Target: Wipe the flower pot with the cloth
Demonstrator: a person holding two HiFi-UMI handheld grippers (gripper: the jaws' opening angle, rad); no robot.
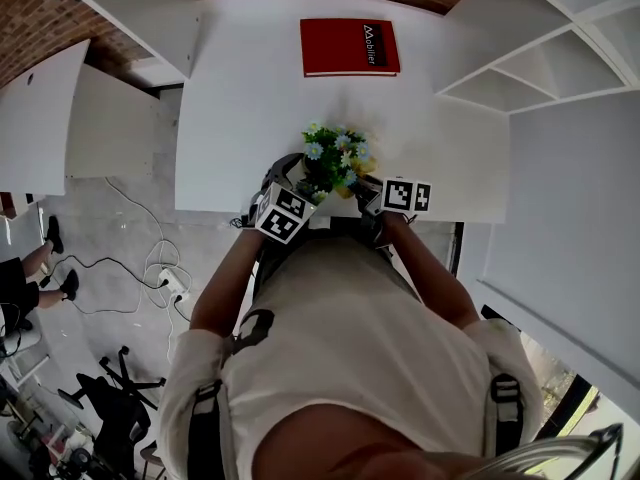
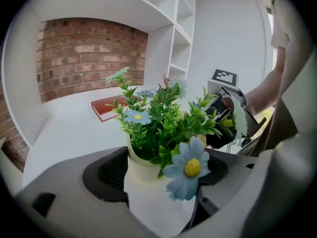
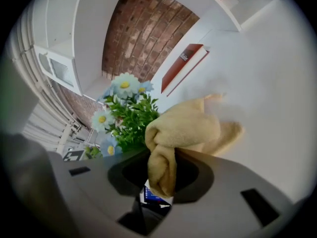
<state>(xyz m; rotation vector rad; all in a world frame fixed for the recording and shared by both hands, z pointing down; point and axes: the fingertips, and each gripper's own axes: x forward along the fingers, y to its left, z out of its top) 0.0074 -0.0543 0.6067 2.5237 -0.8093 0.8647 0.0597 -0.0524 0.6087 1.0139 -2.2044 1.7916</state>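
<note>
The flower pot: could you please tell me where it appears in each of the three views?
Head view: flower pot at centre, by the table's near edge.
Left gripper view: lower centre, between the left gripper's fingers.
Right gripper view: only its plant shows, left of centre, left of the cloth; the pot's body is hidden.
Shared landmark: the red book on the table beyond the pot.

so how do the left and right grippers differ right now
The left gripper grips the white flower pot; the right gripper pinches the yellow cloth. The left's fingers stand wide round the pot, the right's close together on the bunched cloth. Both are shut on something.
</note>
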